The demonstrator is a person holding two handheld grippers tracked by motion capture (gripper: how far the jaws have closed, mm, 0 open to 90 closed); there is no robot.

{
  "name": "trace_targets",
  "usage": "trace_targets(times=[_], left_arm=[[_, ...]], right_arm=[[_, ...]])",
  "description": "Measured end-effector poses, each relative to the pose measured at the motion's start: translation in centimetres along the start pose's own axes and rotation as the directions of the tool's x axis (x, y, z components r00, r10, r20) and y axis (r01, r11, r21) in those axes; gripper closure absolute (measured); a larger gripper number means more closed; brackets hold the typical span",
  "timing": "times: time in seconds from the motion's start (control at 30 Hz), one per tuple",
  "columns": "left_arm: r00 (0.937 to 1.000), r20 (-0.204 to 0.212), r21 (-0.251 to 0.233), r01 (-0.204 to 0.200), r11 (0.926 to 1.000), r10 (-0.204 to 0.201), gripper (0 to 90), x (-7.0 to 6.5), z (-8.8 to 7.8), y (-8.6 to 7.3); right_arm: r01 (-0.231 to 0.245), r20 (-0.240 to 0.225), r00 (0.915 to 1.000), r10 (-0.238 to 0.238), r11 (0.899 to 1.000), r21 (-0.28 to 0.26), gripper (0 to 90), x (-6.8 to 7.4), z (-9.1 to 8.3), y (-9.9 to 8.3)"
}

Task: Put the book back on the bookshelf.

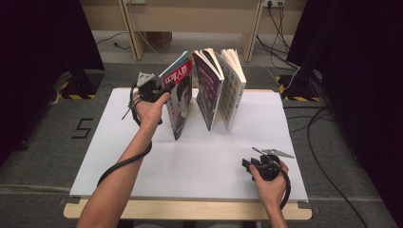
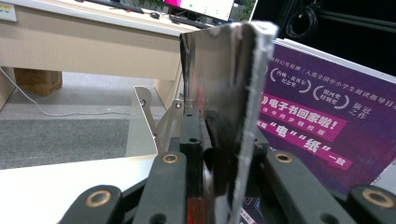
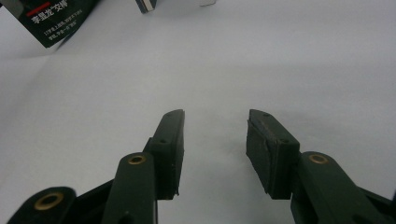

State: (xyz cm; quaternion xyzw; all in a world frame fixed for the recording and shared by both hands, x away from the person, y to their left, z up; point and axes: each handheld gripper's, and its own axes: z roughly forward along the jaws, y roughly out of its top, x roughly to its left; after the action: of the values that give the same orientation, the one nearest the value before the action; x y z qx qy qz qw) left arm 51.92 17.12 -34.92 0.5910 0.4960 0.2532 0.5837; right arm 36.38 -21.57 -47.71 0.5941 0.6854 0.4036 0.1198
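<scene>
Three magazines stand on the white board (image 1: pixel 119 161), and the left gripper (image 1: pixel 157 92) has its jaws around the top edge of the leftmost magazine (image 1: pixel 179 102), grip looking slack. It leans away from the purple magazine (image 1: pixel 208 90). Let go now and it probably topples flat. Right gripper (image 3: pixel 215 140) rests low, jaws apart, empty.

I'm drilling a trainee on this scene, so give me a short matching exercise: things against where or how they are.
Things:
1. left gripper
2. right gripper
3. purple-covered magazine
4. red-titled magazine

States:
A. middle one of the three standing
B. jaws apart, nothing between them
C. at the red-titled magazine's edge
D. leftmost, leaning

Pairs: 1-C, 2-B, 3-A, 4-D
</scene>
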Motion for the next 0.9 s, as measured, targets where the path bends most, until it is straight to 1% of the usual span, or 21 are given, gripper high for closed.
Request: trace_targets(times=[0.13, 0.23, 0.27, 0.33, 0.43, 0.47, 0.53, 0.57, 0.63, 0.7, 0.77, 0.8, 0.83, 0.9], left_arm=[[0.9999, -0.015, 0.043, -0.002, 0.9991, 0.003, 77.3, 0.0, 0.3, 0.1], [0.9997, -0.023, 0.082, 0.009, 0.9966, -0.007, 82.4, 0.0, 0.5, 0.1], [0.9995, -0.030, 0.089, 0.001, 0.9960, 0.002, 84.2, -0.1, 0.5, 0.2], [0.9995, -0.028, 0.100, -0.015, 0.9949, 0.017, 85.4, -0.2, 0.4, 0.3], [0.9992, -0.026, 0.094, -0.029, 0.9951, 0.031, 86.0, -0.5, 0.3, 0.4], [0.9991, -0.023, 0.083, -0.033, 0.9960, 0.035, 86.1, -0.6, 0.2, 0.5], [0.9978, -0.023, 0.055, -0.061, 0.9966, 0.062, 86.2, -0.9, -0.1, 0.8], [0.9961, -0.030, 0.043, -0.082, 0.9958, 0.083, 86.2, -1.1, -0.2, 0.9], [0.9940, -0.030, 0.012, -0.105, 0.9944, 0.105, 86.3, -1.3, -0.4, 1.3], [0.9929, -0.032, -0.022, -0.115, 0.9931, 0.114, 86.3, -1.4, -0.5, 1.5], [0.9922, -0.026, -0.071, -0.124, 0.9898, 0.122, 86.3, -1.3, -0.5, 1.6], [0.9922, -0.026, -0.071, -0.124, 0.9898, 0.122, 86.3, -1.3, -0.5, 1.6], [0.9892, -0.025, -0.116, -0.146, 0.9825, 0.144, 86.3, -1.3, -0.5, 1.3], [0.9881, -0.031, -0.130, -0.153, 0.9795, 0.151, 86.2, -1.1, -0.3, 0.9]], right_arm=[[0.002, 0.000, 1.0000, -0.002, 1.000, 0.001, 57.1, 0.0, 0.0, 0.0], [-0.001, 0.000, 1.0000, 0.001, 1.000, 0.001, 57.1, 0.0, 0.0, 0.0], [-0.003, 0.000, 1.0000, 0.003, 1.000, -0.001, 57.1, 0.0, 0.0, 0.0], [-0.005, 0.001, 1.0000, 0.005, 1.000, -0.001, 57.1, 0.0, -0.1, 0.0], [-0.008, 0.003, 1.0000, 0.008, 1.000, -0.007, 57.1, -0.1, -0.1, 0.0], [-0.008, 0.003, 1.0000, 0.008, 1.000, -0.007, 57.1, -0.1, -0.1, 0.0], [-0.017, 0.002, 0.9999, 0.017, 1.000, -0.001, 57.1, -0.1, -0.1, 0.0], [-0.011, 0.003, 0.9999, 0.011, 1.000, -0.003, 57.1, -0.2, -0.1, 0.0], [-0.017, 0.002, 0.9999, 0.017, 1.000, -0.001, 57.1, -0.2, -0.1, 0.0], [-0.015, 0.003, 0.9999, 0.015, 1.000, -0.002, 57.1, -0.1, -0.1, 0.0], [-0.006, 0.003, 1.0000, 0.006, 1.000, -0.003, 57.1, -0.2, 0.0, 0.0], [-0.006, 0.003, 1.0000, 0.006, 1.000, -0.003, 57.1, -0.2, 0.0, 0.0], [-0.005, 0.005, 1.0000, 0.005, 1.000, -0.004, 57.1, -0.2, 0.0, 0.0], [-0.013, 0.006, 0.9999, 0.013, 1.000, -0.002, 57.1, -0.2, -0.1, 0.0]])
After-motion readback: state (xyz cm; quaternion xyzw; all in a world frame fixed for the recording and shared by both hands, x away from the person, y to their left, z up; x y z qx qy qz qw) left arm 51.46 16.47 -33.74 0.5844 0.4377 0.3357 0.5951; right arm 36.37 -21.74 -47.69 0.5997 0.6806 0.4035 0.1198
